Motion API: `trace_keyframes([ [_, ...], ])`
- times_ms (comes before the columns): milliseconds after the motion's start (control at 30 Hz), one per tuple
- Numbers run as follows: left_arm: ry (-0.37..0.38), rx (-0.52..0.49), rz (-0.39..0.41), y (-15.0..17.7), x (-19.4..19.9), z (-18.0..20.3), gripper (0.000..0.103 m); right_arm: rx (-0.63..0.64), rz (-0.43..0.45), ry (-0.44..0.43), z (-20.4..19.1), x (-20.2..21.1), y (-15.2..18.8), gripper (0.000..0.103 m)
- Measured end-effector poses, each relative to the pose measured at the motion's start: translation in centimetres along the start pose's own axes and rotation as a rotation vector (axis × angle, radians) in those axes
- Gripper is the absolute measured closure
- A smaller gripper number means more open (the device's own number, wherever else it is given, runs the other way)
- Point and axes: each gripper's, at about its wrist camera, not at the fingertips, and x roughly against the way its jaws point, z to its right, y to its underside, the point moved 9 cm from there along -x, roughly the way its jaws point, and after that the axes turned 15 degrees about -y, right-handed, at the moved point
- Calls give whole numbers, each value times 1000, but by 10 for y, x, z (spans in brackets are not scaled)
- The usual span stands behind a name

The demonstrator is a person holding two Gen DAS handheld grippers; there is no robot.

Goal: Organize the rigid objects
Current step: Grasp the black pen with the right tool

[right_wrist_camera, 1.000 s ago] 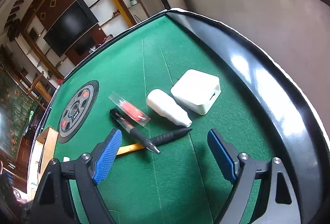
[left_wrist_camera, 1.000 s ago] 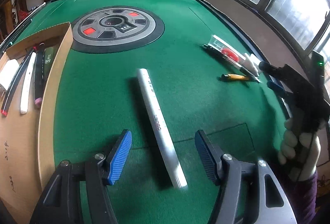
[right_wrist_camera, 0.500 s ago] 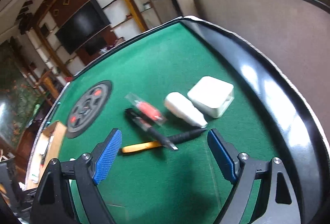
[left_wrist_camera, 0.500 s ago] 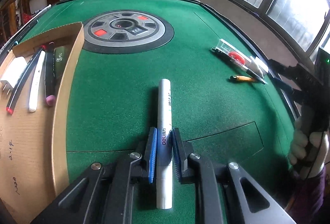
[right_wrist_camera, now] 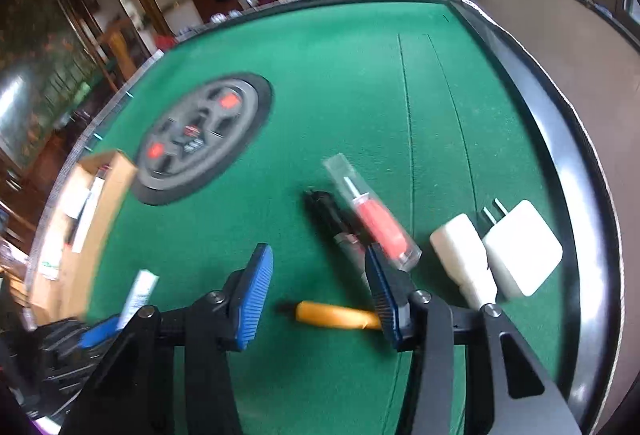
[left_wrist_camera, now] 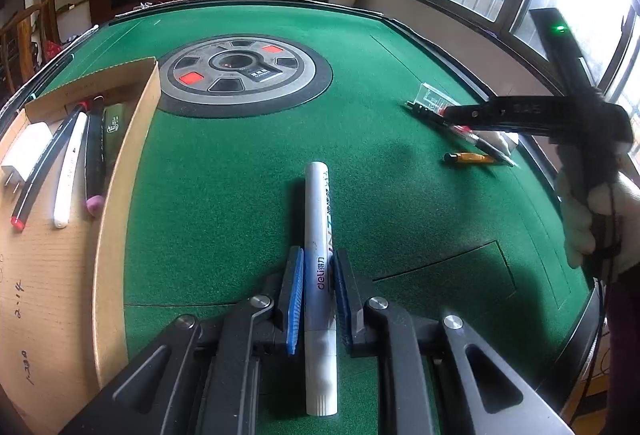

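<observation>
Left wrist view: the left gripper (left_wrist_camera: 316,299) has its jaws clamped on the white cylindrical marker pen (left_wrist_camera: 318,255), on the green felt worktop (left_wrist_camera: 240,163) near the open cardboard box (left_wrist_camera: 120,171) of pens.

Right wrist view, blurred: the right gripper (right_wrist_camera: 320,299), jaws just closing, half apart, straddles an orange pen (right_wrist_camera: 336,315), untouched; the box's contents are unreadable.

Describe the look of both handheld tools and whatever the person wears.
Each tool, left and right, has a black angular frame with silver bolts and two fingers faced with ribbed blue pads. The right one shows a green indicator light and a thin black cable. The hand wears a white knit glove and dark maroon sleeve.
</observation>
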Motion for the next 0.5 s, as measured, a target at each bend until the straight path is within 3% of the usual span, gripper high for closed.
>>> trace_keyframes([
  [200,9,7,-1,0,0,0,89,20,-46,77,12,-22,5,58],
  [233,8,7,0,0,0,-1,89,29,-43,90,11,-24,5,60],
  [300,10,9,-1,0,0,-1,89,37,-41,122,10,-24,5,83],
  [367,20,20,-2,0,0,-3,89,27,-42,113,9,-24,6,92],
  [500,81,79,-7,1,1,-8,89,4,20,91,1,-6,2,93],
])
